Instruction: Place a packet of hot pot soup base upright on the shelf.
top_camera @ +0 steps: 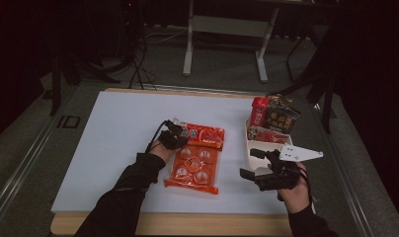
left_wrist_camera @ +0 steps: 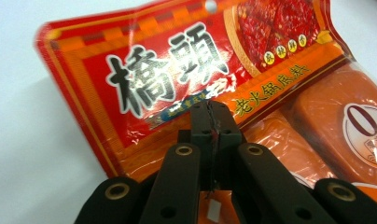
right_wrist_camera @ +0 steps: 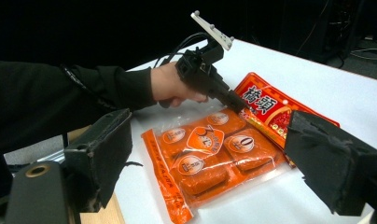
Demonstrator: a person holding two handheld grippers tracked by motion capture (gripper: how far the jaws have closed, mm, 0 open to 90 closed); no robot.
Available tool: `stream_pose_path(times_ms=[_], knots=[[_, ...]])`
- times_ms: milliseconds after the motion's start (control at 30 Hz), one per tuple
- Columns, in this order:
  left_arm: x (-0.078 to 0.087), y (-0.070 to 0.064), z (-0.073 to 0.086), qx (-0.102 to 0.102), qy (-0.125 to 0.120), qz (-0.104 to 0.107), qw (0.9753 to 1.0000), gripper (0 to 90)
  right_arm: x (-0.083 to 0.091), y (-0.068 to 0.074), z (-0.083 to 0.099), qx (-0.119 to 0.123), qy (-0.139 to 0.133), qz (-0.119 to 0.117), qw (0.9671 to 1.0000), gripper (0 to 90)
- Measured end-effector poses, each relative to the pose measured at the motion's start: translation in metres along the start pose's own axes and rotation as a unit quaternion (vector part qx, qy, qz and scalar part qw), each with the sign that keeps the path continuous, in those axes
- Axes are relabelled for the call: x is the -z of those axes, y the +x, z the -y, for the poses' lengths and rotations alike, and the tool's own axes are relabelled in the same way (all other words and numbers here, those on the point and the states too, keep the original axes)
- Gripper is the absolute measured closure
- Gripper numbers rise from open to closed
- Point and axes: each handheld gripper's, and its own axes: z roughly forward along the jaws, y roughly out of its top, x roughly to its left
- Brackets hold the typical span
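Our left hand-held gripper [left_wrist_camera: 213,122] has its jaws pinched tight on the seasoning packet's [top_camera: 195,159] red header; our right hand-held gripper [top_camera: 266,173], gaping empty, waits beside the packet. We judge that the slick film may slip free if lifted quickly.

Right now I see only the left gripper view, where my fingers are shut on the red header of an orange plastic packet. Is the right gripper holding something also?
Observer: No, the right gripper is open and holds nothing, near a white plastic tray.
Operator: What is in this tray?
Observer: A red packet and a black packet stand at its far end.
Operator: Where does my packet lie?
Observer: The orange plastic packet lies near the middle of the white table, header toward the far edge.
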Motion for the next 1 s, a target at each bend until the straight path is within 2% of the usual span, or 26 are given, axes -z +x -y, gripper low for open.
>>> stream_pose_path(times_ms=[200,333,633,867,1000], knots=[[0.004,-0.008,0.003,-0.006,0.013,0.0,0.9999,90.0,0.0,0.0,0.0,-0.001,-0.001,-0.001,1.0,14.9],[0.008,-0.015,0.008,-0.005,0.011,0.012,0.9999,90.0,-0.001,0.001,0.0,0.0,0.0,-0.001,1.0,14.9],[0.016,-0.034,0.02,-0.021,0.013,0.03,0.9993,90.0,-0.002,0.003,-0.001,0.002,0.0,-0.002,1.0,16.8],[0.019,-0.041,0.024,-0.025,0.014,0.043,0.9987,90.0,-0.001,0.003,-0.001,0.007,-0.003,0.007,0.9999,16.8],[0.02,-0.046,0.024,-0.045,0.021,0.052,0.9974,90.0,0.001,0.003,-0.001,0.009,-0.006,0.019,0.9998,16.2]])
